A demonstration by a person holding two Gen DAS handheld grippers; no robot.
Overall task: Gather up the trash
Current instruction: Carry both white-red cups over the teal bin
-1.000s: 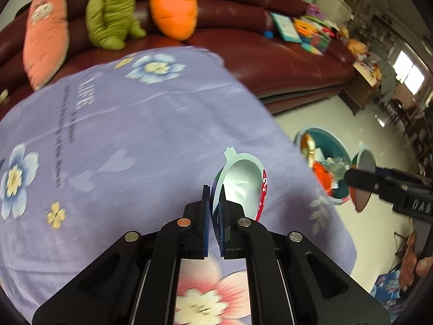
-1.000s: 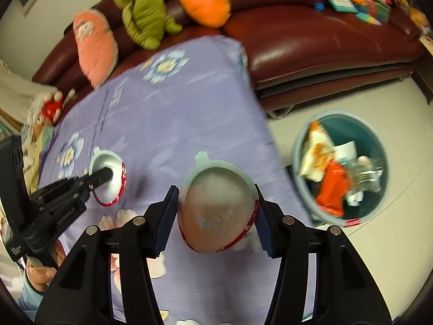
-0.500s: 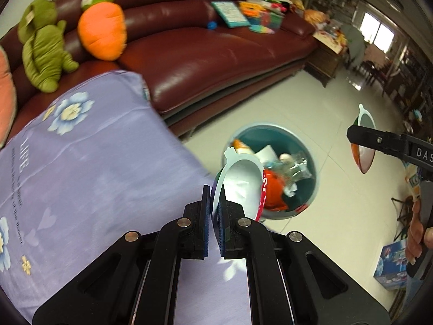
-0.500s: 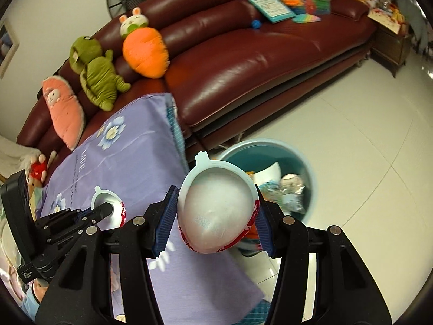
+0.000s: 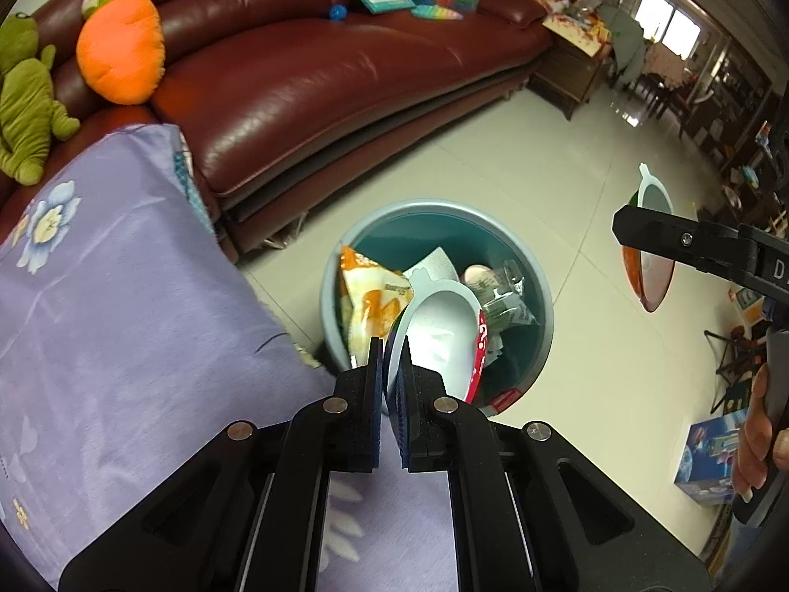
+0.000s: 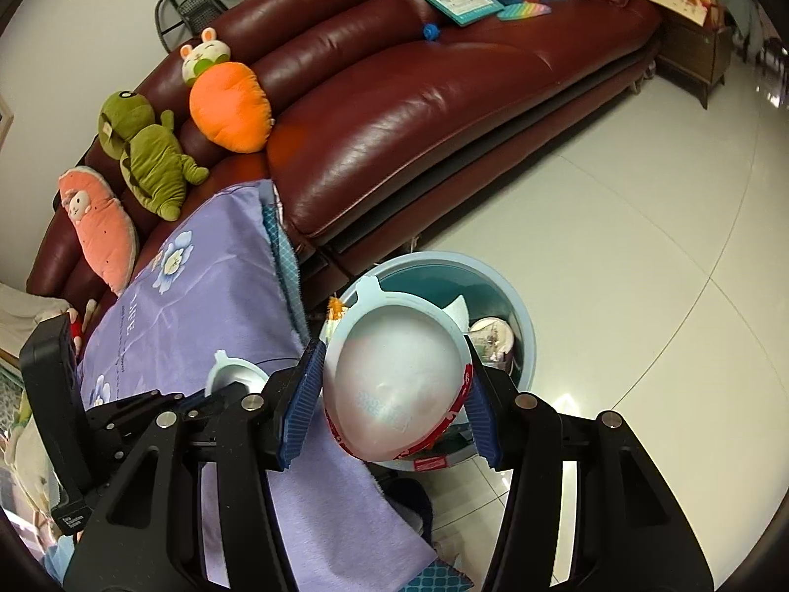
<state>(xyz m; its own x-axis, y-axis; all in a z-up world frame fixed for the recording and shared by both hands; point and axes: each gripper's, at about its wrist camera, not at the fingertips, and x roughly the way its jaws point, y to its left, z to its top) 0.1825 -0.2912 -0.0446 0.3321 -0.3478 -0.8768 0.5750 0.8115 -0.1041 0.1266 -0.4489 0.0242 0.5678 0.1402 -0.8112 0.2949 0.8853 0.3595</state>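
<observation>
Left hand-held gripper (image 5: 390,385) pinches rim of white plastic cup (image 5: 439,325), round blue trash bin (image 5: 535,266) directly ahead-below; right hand-held gripper (image 6: 394,394) clamps second white cup (image 6: 394,385), bin (image 6: 522,315) just ahead.

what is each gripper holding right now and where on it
Left gripper pinches a cup by its rim. Right gripper clamps another cup across its sides.
</observation>
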